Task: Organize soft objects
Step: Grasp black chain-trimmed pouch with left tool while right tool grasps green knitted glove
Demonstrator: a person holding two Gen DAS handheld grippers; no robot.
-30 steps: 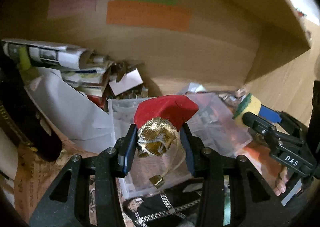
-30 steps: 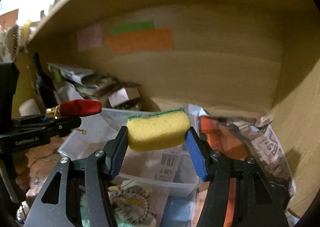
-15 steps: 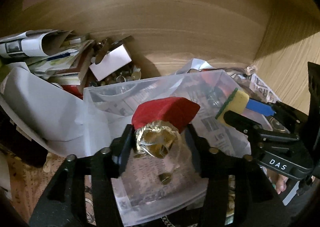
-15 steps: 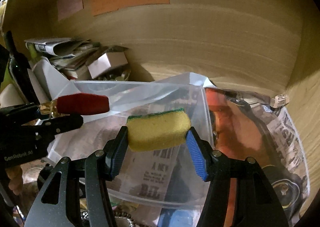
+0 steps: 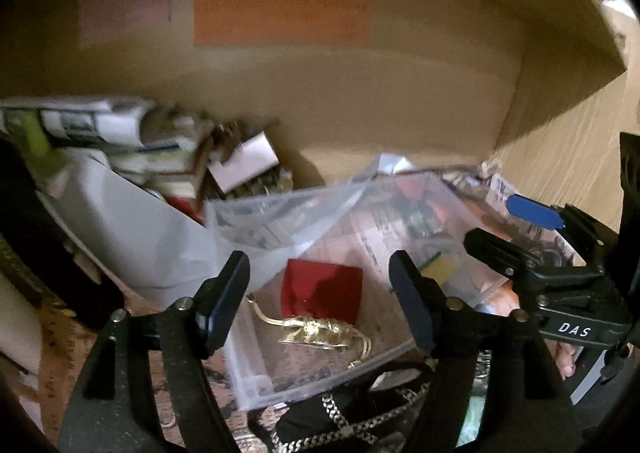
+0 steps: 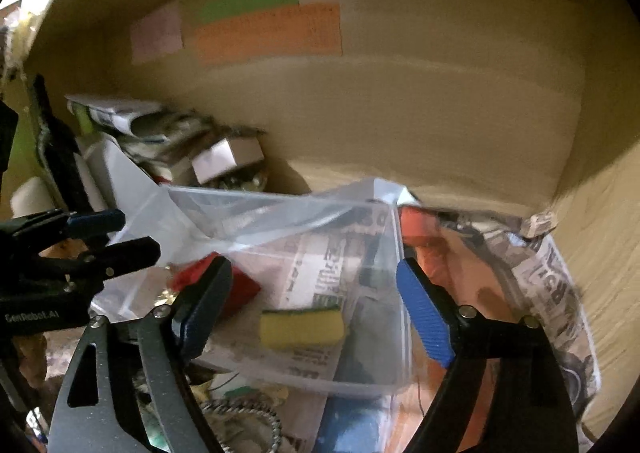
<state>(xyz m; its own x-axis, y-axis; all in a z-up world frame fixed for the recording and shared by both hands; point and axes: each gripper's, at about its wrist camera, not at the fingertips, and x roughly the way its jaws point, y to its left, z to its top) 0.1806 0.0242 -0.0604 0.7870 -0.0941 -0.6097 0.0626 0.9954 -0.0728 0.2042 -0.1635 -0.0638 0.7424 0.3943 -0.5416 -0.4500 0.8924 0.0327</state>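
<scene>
A clear plastic bin (image 5: pixel 320 373) (image 6: pixel 360 387) stands on a cluttered wooden shelf. In it lie a red soft piece with a gold cloth tail (image 5: pixel 320 293) (image 6: pixel 240 289) and a yellow sponge with a green top (image 6: pixel 302 327) (image 5: pixel 438 269). My left gripper (image 5: pixel 320 301) is open and empty above the red piece. My right gripper (image 6: pixel 312 305) is open and empty above the sponge. Each gripper also shows in the other's view, the right one (image 5: pixel 516 229) and the left one (image 6: pixel 120 237).
Rolled papers and a small white box (image 5: pixel 244 163) (image 6: pixel 224 159) are piled at the back left. Crumpled newspaper (image 6: pixel 552 285) lies right of the bin. Coloured labels (image 5: pixel 280 19) stick to the shelf's back wall. A metal chain (image 5: pixel 348 429) lies in front of the bin.
Both grippers opened. The red and gold piece dropped from the left gripper into the bin, and the sponge dropped from the right gripper into the bin. Both grippers pulled back and up.
</scene>
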